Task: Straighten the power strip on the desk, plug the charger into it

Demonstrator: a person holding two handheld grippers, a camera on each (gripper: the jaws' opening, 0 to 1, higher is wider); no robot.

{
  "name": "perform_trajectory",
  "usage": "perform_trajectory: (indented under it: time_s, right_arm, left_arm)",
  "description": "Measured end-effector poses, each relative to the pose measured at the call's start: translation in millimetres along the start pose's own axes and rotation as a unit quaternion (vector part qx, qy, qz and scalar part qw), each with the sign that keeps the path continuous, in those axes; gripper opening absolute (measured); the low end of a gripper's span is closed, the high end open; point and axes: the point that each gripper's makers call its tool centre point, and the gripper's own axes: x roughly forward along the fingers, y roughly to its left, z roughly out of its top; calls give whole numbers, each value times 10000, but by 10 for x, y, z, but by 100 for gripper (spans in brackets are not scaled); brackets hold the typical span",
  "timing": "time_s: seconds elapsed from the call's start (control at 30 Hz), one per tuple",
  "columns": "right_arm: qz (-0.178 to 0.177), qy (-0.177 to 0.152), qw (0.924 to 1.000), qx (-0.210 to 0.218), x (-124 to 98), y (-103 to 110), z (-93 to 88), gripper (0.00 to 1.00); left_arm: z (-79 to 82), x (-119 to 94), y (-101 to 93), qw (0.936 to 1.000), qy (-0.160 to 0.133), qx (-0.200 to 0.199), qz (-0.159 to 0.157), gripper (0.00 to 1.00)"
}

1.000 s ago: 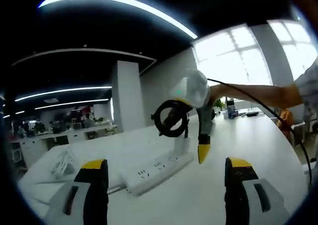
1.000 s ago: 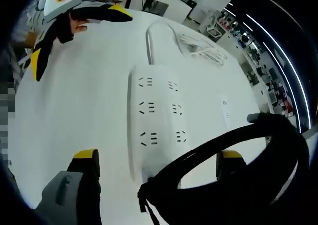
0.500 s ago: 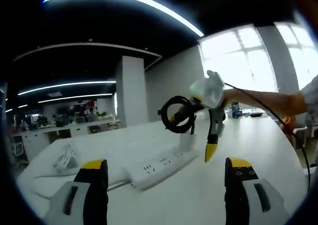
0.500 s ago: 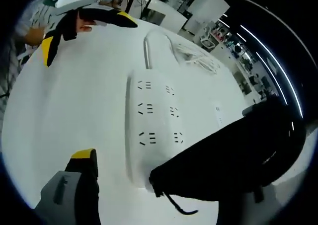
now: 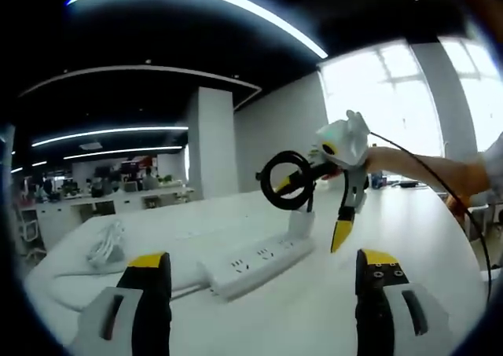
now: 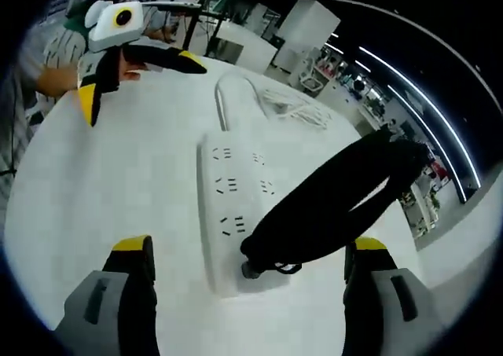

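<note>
Open office: white pillar (image 5: 210, 148), bright windows (image 5: 397, 97), ceiling light strips (image 5: 200, 2), and distant desks (image 5: 86, 207) under a dark ceiling.

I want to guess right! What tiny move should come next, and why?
Probably lower the right gripper a little toward the power strip. Its black coiled cable hangs above the strip's near end, and the sockets I can see are empty.

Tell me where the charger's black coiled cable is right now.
In the left gripper view the black coiled cable hangs from the right gripper, above the far end of the power strip on the desk.
</note>
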Motion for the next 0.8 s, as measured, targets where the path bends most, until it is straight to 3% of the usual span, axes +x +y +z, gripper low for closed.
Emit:
perform_trajectory:
  time_s: [0.27, 0.4, 0.6, 0.73, 0.8]
  right_arm:
    - [-148, -616, 9974, 352, -161, 40, 154, 100]
    - [-337, -1049, 9922, 587, -282, 56, 261, 100]
    - [-537, -1760, 9772, 1060, -472, 62, 435, 100]
    - [-900, -2270, 9604, 1339, -599, -5, 530, 100]
    - [-1012, -2588, 9482, 1537, -671, -14, 588, 100]
  left_arm:
    - [23, -12, -14, 10000, -41, -58, -34, 99]
    - [46, -24, -8, 9999, -80, -83, -31, 99]
    - [74, -35, -1, 9998, -135, -148, -32, 99]
    - [69, -29, -17, 9998, -121, -171, -77, 99]
    - [69, -27, -24, 9998, -119, -141, -80, 99]
